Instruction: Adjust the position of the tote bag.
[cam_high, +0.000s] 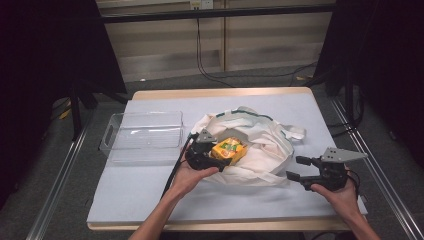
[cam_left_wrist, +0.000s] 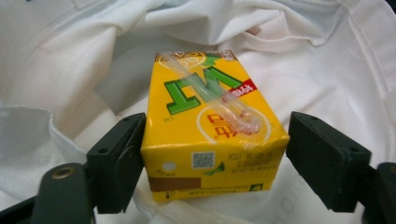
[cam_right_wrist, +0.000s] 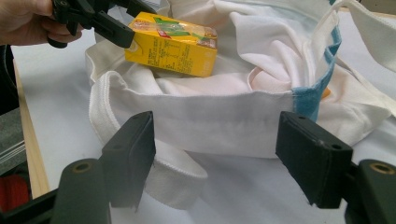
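Note:
A yellow juice carton (cam_high: 229, 150) with a straw taped on top lies in the open mouth of a white cloth bag (cam_high: 267, 145) with blue-green trim. My left gripper (cam_high: 224, 153) reaches into the bag from the left. In the left gripper view the carton (cam_left_wrist: 210, 126) sits between the jaws of this gripper (cam_left_wrist: 217, 120): the left pad lies against it, the right pad stands just off it. My right gripper (cam_high: 294, 167) is open at the bag's right, nothing between its jaws. From the right gripper (cam_right_wrist: 215, 123) I see the bag's hem (cam_right_wrist: 210, 123) and the carton (cam_right_wrist: 173, 44).
A clear plastic tray (cam_high: 145, 135) stands left of the bag on the grey-blue table cover (cam_high: 150, 190). The left gripper's black cable (cam_high: 172, 172) trails toward the front edge. Dark frames and floor cables surround the table.

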